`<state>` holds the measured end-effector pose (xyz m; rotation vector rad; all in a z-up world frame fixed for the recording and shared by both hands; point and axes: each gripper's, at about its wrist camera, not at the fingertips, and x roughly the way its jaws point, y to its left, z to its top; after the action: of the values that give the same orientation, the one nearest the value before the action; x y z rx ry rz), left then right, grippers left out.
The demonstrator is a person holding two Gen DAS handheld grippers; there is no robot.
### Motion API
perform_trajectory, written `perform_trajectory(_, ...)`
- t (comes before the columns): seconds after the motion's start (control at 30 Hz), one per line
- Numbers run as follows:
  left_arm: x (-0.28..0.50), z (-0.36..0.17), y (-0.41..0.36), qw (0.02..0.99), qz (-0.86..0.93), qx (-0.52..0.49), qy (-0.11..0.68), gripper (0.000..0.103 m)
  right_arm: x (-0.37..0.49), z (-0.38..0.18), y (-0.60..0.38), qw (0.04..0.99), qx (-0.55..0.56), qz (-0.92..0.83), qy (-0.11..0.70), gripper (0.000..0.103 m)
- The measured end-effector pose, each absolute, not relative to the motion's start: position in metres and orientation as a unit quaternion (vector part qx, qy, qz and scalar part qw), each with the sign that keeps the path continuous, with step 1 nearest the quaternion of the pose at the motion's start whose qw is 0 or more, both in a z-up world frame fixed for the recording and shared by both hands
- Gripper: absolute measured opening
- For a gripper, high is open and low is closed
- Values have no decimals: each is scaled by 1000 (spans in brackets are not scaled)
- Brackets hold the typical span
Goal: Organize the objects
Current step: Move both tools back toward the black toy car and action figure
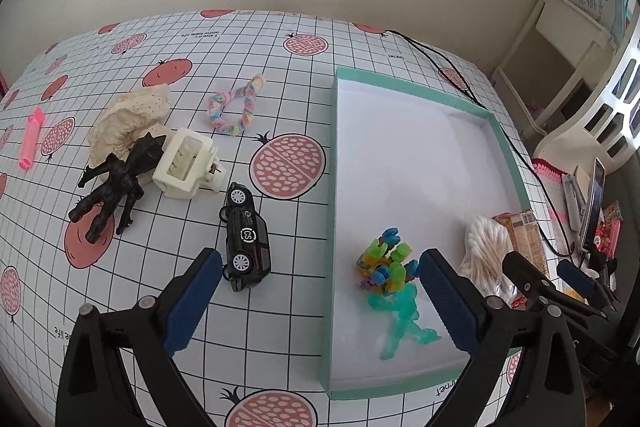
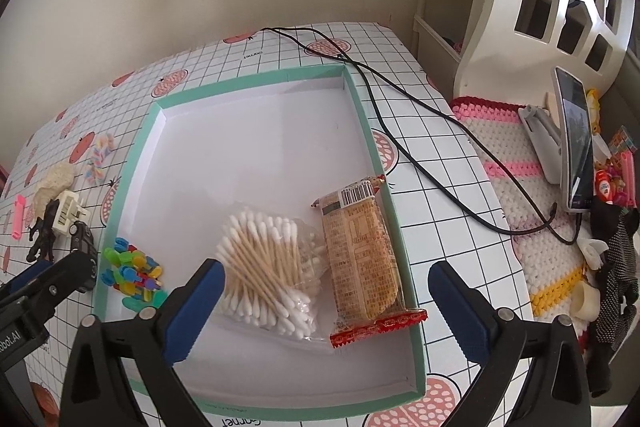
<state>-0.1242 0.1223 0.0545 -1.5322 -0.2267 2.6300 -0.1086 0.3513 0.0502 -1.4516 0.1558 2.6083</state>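
Both grippers hover spread wide and empty over the table.

Left gripper [image 1: 320, 303] straddles the tray's [image 1: 330, 187] left wall; black car [image 1: 245, 237] just outside, colourful clips [image 1: 386, 261] inside. Right gripper [image 2: 326, 307] above cotton swabs [image 2: 266, 267] and snack packet [image 2: 362, 259] near tray's right wall.

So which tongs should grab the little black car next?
Probably the left tongs. They are open, and the black toy car lies on the tablecloth just ahead of them. The right tongs hover open over the tray, further from it.
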Motion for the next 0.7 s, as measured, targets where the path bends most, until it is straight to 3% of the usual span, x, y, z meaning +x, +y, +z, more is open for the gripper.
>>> perform_trajectory(0.37, -124, 66, 98, 41, 874, -476, -83, 99, -107, 76, 335, 81, -435, 894, 72, 103)
perform_trajectory(0.7, -127, 69, 33, -10, 868, -473, -153, 99, -117, 79, 271, 30, -440, 897, 39, 103)
